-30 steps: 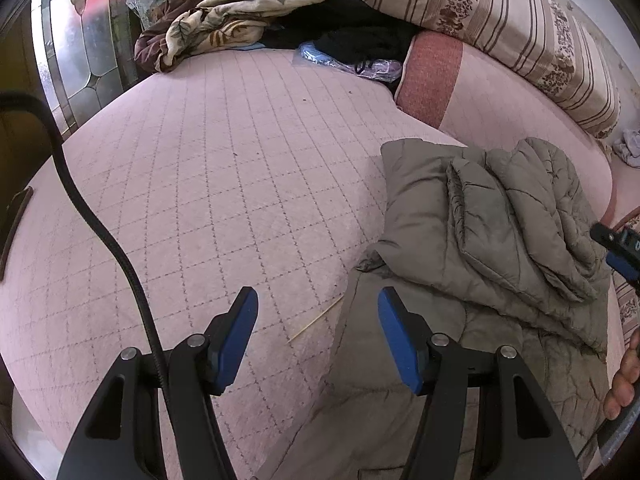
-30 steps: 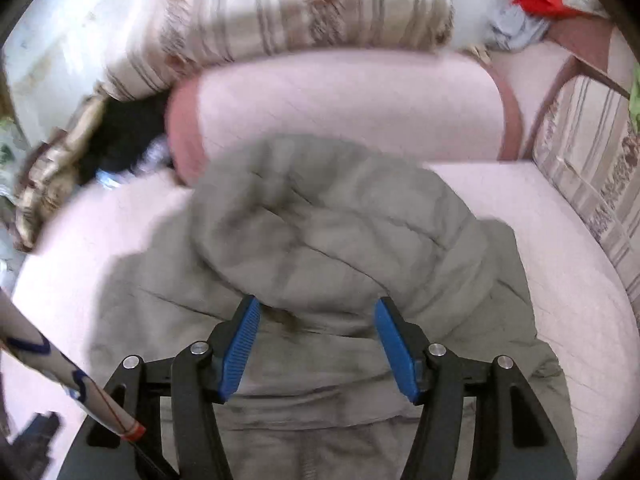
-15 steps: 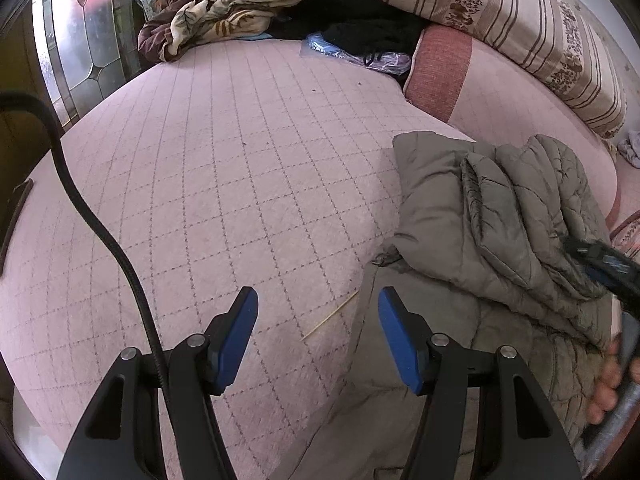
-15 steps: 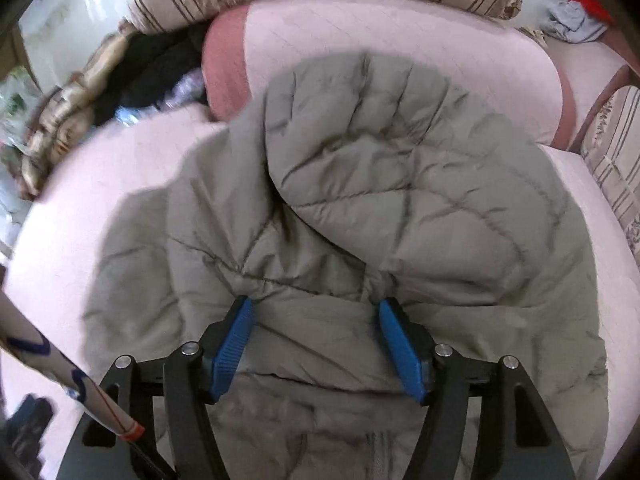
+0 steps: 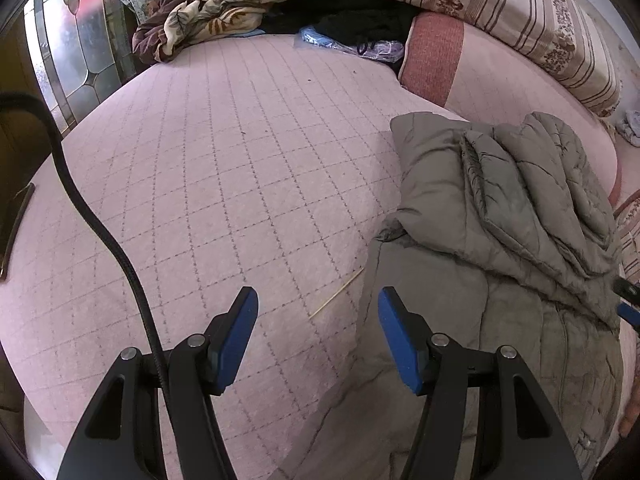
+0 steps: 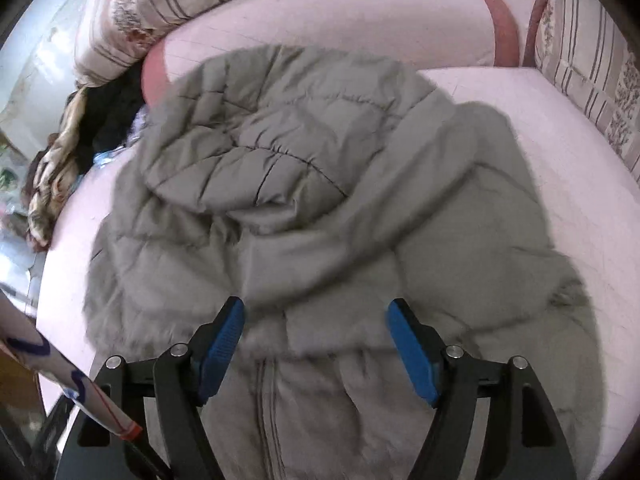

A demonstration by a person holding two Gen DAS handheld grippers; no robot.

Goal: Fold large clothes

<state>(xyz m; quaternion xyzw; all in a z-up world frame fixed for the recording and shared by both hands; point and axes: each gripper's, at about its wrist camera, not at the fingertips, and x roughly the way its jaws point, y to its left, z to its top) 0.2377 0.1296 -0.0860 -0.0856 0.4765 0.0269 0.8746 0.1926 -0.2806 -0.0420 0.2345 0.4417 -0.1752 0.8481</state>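
Note:
A grey quilted jacket [image 5: 508, 216] lies on the pink quilted bed [image 5: 224, 168], with its hood and sleeves folded over its body. In the right wrist view the jacket [image 6: 304, 200] fills the middle, zipper toward me. My left gripper [image 5: 314, 332] is open and empty, above the bed at the jacket's left edge. My right gripper [image 6: 314, 344] is open and empty, just above the jacket's chest below the hood. The tip of the right gripper [image 5: 628, 300] shows at the right edge of the left wrist view.
A pile of blankets and dark clothes [image 5: 256, 8] lies at the bed's far end. Striped pillows [image 5: 500, 4] and a pink bolster [image 5: 480, 76] line the back. A thin stick [image 5: 338, 292] lies on the bed beside the jacket. A black cable [image 5: 92, 216] crosses the left.
My right gripper has pulled back and swung right over the jacket, so more of the hood and right sleeve shows. My left gripper has shifted only slightly. Both stay open.

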